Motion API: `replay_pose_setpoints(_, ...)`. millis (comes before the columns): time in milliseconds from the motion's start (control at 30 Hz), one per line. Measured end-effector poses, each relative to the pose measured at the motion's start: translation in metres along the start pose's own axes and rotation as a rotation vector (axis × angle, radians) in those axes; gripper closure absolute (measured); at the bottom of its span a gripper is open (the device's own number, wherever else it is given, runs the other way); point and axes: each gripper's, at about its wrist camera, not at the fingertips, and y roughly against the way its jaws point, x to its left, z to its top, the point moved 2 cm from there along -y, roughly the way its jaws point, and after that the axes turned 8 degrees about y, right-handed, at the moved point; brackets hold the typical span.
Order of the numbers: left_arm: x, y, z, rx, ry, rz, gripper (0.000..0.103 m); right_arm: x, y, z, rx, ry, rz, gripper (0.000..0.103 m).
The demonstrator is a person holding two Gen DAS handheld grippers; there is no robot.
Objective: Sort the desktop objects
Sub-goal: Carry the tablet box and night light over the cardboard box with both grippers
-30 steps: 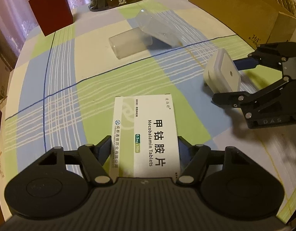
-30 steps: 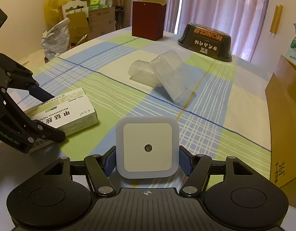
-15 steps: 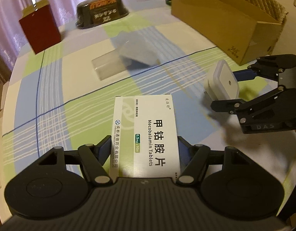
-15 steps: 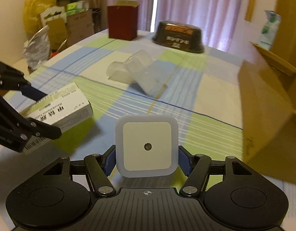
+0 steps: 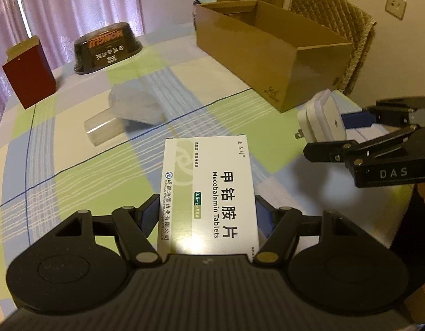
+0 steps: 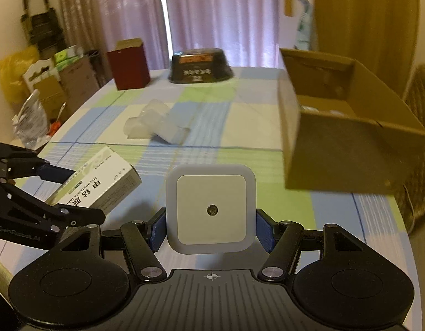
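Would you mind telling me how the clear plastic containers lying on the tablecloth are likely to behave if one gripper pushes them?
The clear plastic containers look thin-walled and empty, so probably light and likely to slide easily on the tablecloth. One leans on the other, so a push would probably topple or separate them. Their smooth walls may be slippery and flex under the fingers.

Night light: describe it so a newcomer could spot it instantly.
Start at the open cardboard box on the checked tablecloth. Just in front of it, the right gripper holds the night light off the table. It is a white rounded square with a small dark centre dot, unlike the lettered medicine box.
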Motion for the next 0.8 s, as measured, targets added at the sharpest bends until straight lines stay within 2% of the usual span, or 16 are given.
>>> replay_pose_setpoints(600, -0.033, 0.008, -0.006, 0.006, -0.025, -0.014, 0.036, -0.015, 0.026, -0.010, -0.033, -0.054, -0.020, 0.039)
replay_pose_setpoints(800, -0.038, 0.015, 0.015, -0.034, -0.015, -0.034, 0.036, -0.030, 0.035, 0.000, -0.063, -0.124, -0.043, 0.039)
